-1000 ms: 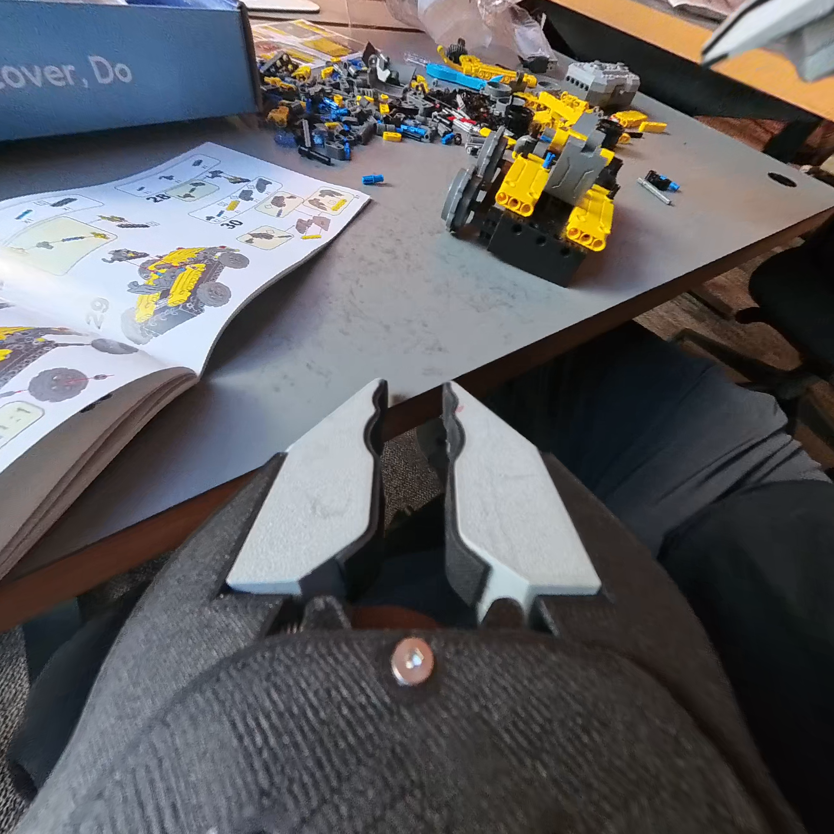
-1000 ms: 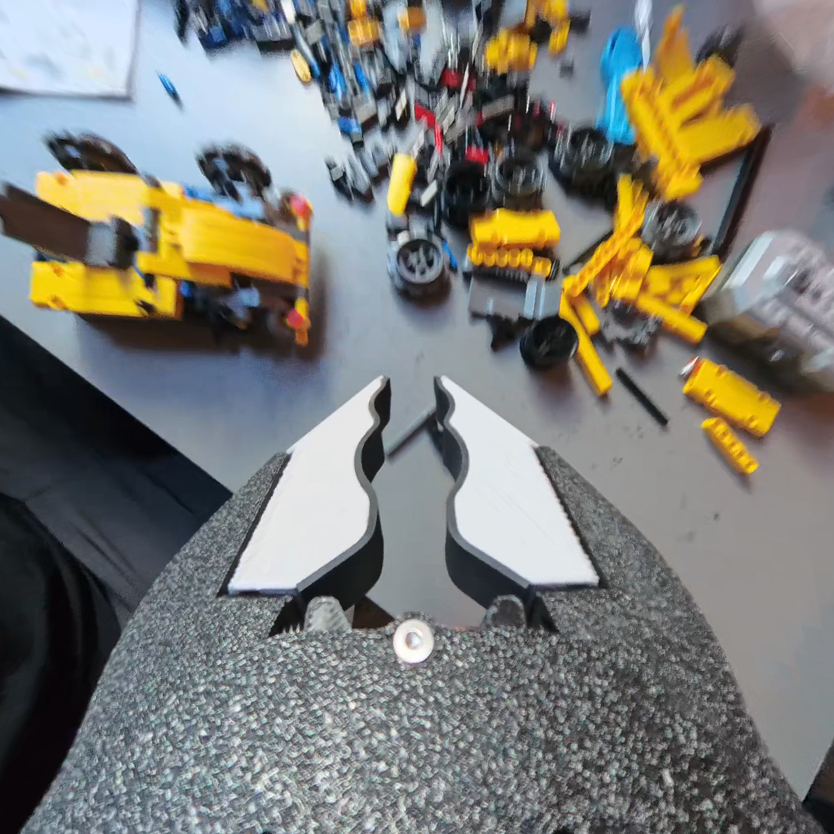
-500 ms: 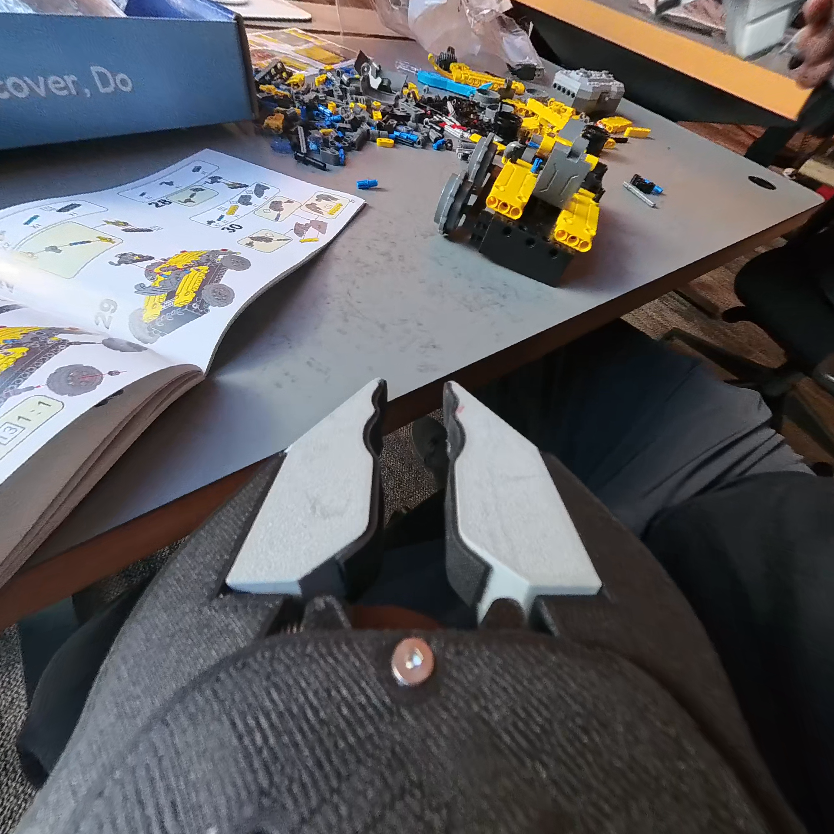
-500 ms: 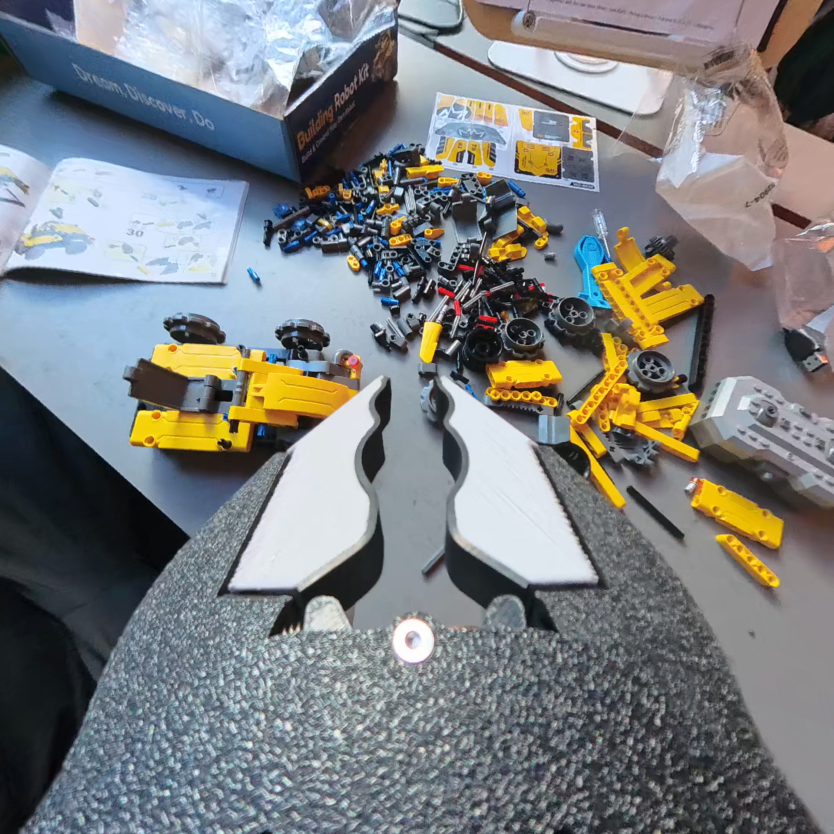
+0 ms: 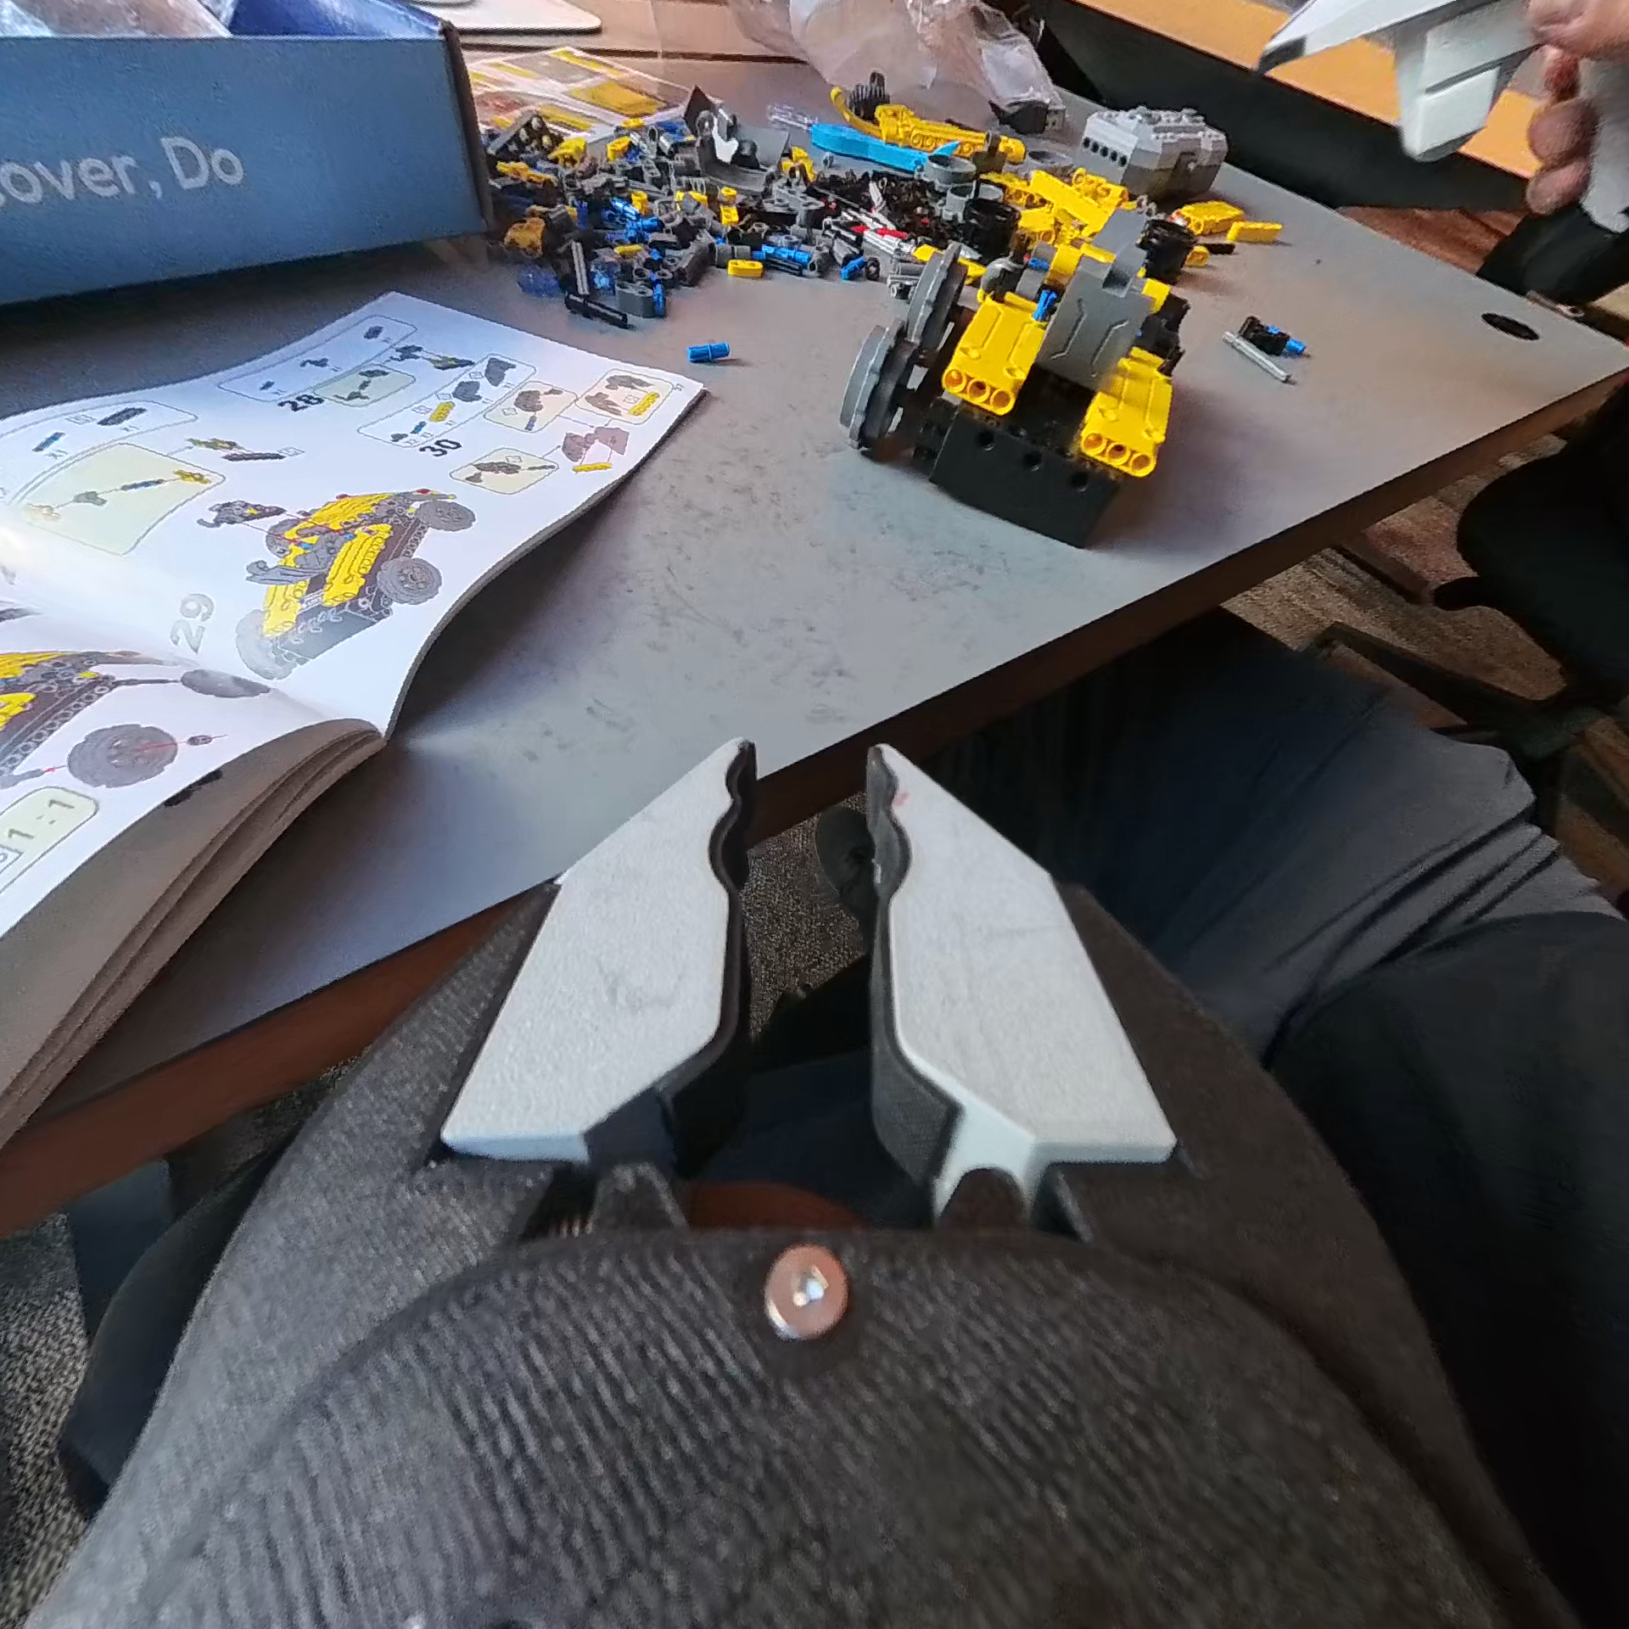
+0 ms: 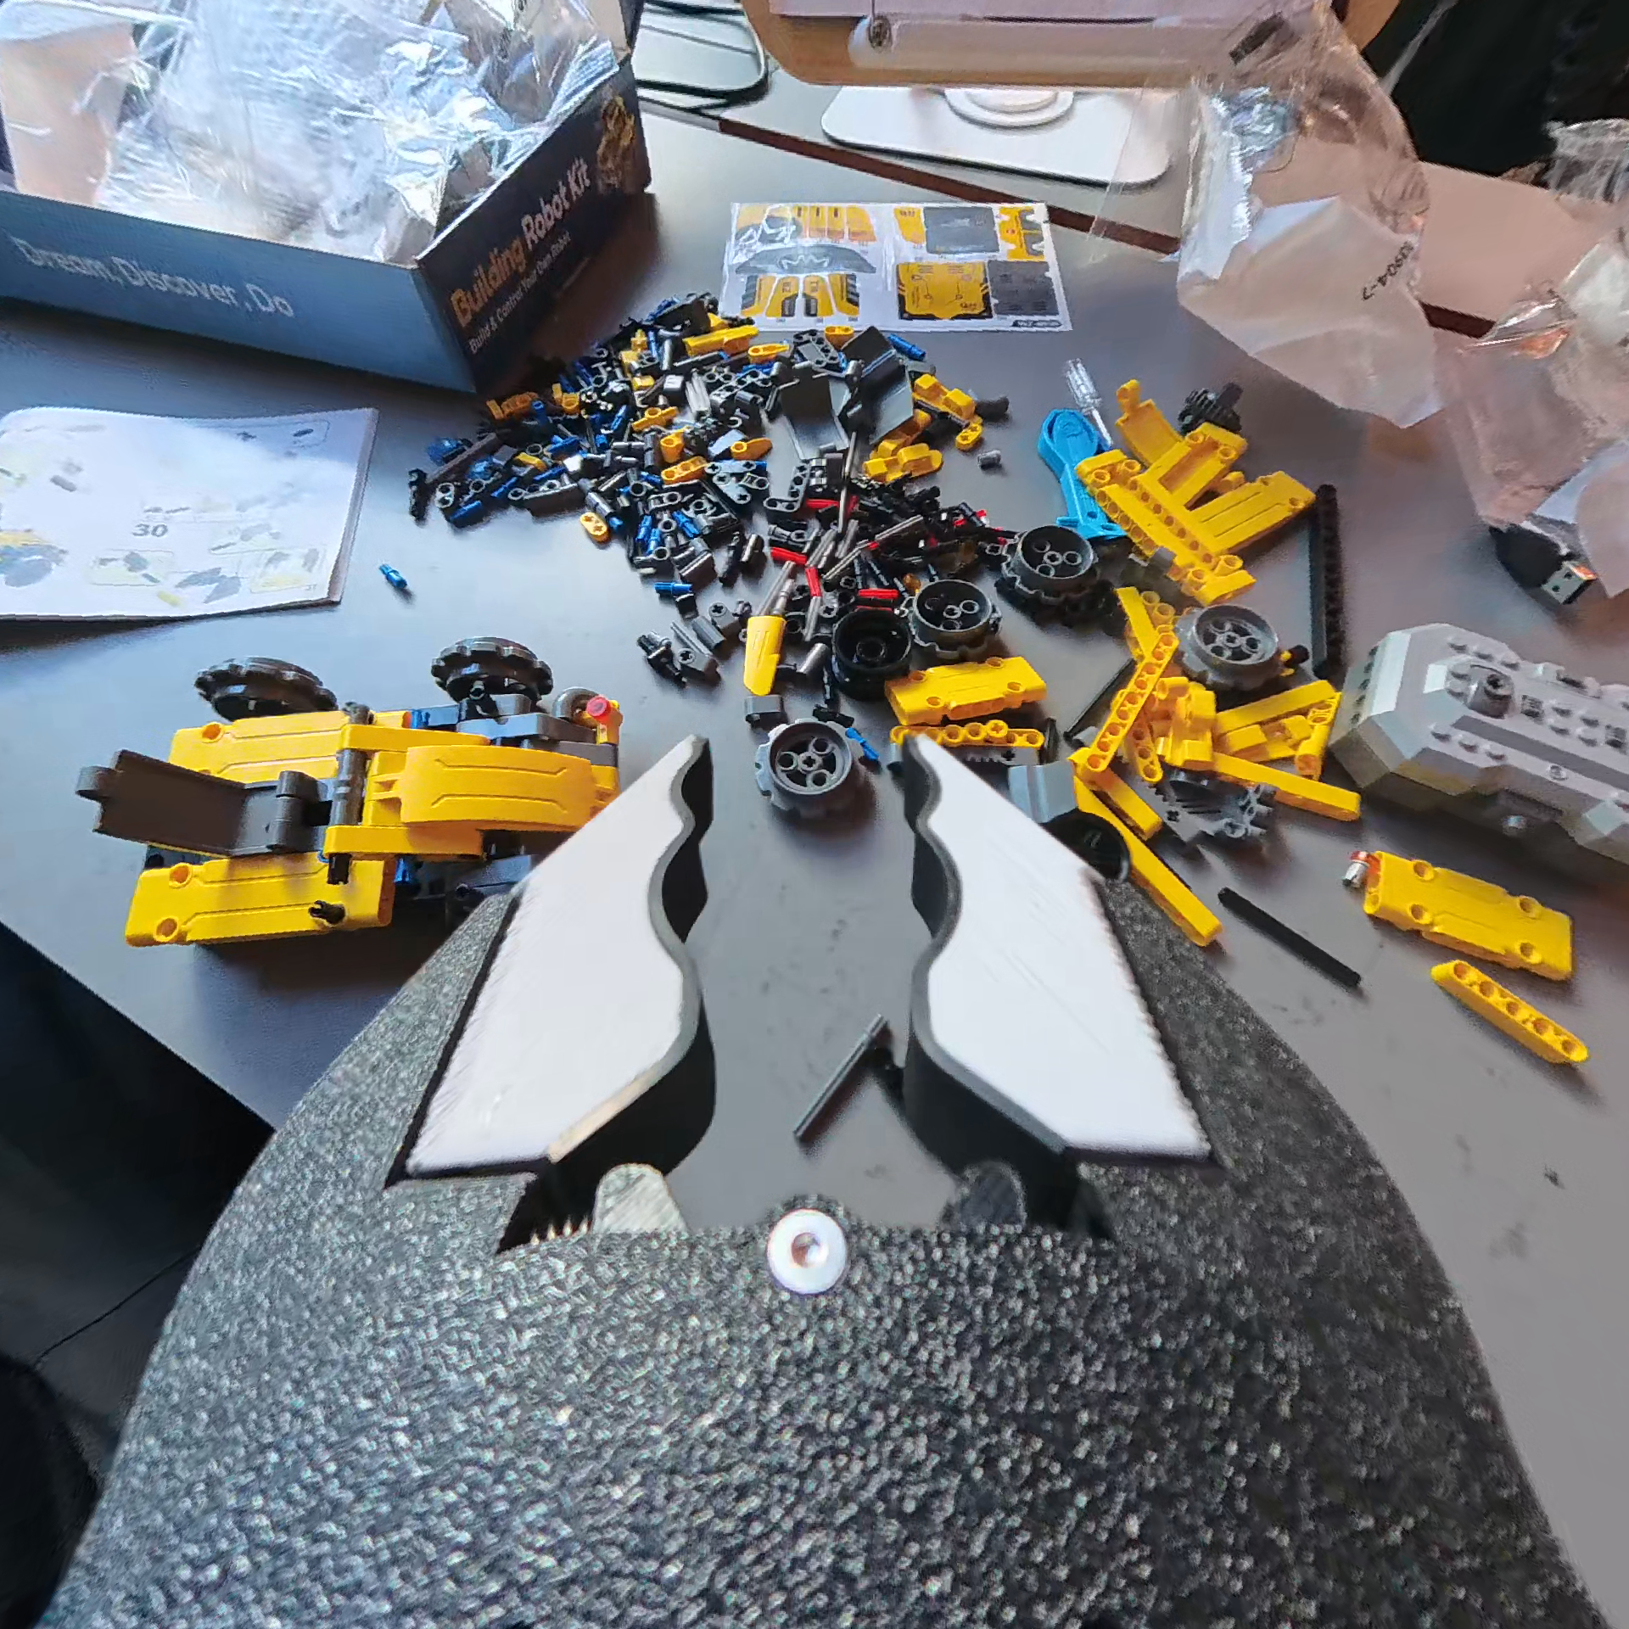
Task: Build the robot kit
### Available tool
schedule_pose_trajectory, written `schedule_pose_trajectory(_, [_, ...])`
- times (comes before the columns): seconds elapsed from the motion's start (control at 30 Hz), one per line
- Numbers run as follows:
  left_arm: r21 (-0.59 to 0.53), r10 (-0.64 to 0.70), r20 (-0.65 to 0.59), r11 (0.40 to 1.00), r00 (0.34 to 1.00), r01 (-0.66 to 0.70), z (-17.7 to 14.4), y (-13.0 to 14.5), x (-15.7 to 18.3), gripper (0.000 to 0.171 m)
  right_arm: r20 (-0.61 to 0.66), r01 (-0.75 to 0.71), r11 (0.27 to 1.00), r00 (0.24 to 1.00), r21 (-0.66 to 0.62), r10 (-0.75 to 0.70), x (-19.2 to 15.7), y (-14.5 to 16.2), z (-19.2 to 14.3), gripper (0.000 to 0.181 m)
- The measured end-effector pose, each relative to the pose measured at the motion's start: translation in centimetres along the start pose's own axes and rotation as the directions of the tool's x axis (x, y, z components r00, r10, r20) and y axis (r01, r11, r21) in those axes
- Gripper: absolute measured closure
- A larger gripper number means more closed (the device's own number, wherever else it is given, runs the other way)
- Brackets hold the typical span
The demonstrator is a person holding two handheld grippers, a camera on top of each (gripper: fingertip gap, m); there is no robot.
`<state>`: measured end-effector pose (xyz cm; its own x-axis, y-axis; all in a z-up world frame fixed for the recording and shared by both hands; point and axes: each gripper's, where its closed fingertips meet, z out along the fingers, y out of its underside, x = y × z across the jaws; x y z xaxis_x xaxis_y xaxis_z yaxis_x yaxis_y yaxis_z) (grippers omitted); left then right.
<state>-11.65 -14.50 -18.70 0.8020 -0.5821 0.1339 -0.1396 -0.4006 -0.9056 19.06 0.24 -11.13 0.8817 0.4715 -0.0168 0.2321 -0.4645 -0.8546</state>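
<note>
My left gripper (image 5: 809, 776) hangs off the near edge of the grey table (image 5: 705, 617), above a person's lap. Its jaws stand a narrow gap apart and hold nothing. My right gripper (image 6: 808, 745) hovers over the table with its jaws wide apart and empty. It also shows at the top right of the left wrist view (image 5: 1410, 53), held by a hand. A grey wheel hub (image 6: 807, 776) lies beyond its fingertips. A thin black rod (image 6: 837, 1089) lies on the table under it. A half-built yellow vehicle (image 6: 353, 802) lies to its left, also in the left wrist view (image 5: 1031, 388).
A pile of loose yellow, black and blue parts (image 6: 749, 494) fills the table's middle, with a grey motor block (image 6: 1490, 749) on the right. An open instruction booklet (image 5: 335, 494) and a blue box (image 5: 220, 150) are on the left. A sticker sheet (image 6: 890, 264) and plastic bags (image 6: 1305, 264) lie behind. Spacing between my two grippers at the tips: around 35 cm. My right gripper's tips are some 9 cm from the grey wheel hub (image 6: 807, 776).
My right gripper rose away from the table, leaving the black rod lying there, and its jaws have now opened wider. My left gripper has barely moved.
</note>
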Motion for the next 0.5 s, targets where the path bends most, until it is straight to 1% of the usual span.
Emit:
schedule_pose_trajectory(0.07, [-0.007,0.001,0.002,1.0,1.0,-0.001,0.2,0.1,0.0,0.15,-0.015,0.01,1.0,1.0,0.022,-0.009,0.5,0.0,-0.4,0.143])
schedule_pose_trajectory(0.1, [-0.01,0.0,0.002,1.0,1.0,0.0,0.3,0.1,0.0,0.15,-0.015,0.018,0.999,1.0,0.04,-0.018,0.7,-0.2,-0.6,0.149])
schedule_pose_trajectory(0.2, [-0.013,0.0,0.011,1.0,1.0,0.0,0.4,0.2,-0.2,0.15,-0.047,0.057,0.996,0.997,0.067,-0.054,1.6,-0.4,-1.2,0.176])
schedule_pose_trajectory(0.23, [-0.013,-0.001,0.014,1.0,1.0,0.001,0.4,0.2,-0.3,0.15,-0.058,0.063,0.995,0.997,0.075,-0.058,1.9,-0.5,-1.4,0.181])
schedule_pose_trajectory(0.43, [-0.019,-0.001,0.014,1.0,1.0,0.001,0.6,0.3,-0.3,0.15,-0.024,0.033,0.995,0.999,0.093,-0.031,2.4,-1.0,-0.8,0.181])
schedule_pose_trajectory(0.5, [-0.015,0.0,0.014,1.0,1.0,0.0,0.5,0.3,-0.3,0.15,-0.011,0.031,0.997,0.999,0.071,-0.03,2.3,-0.8,-0.1,0.172])
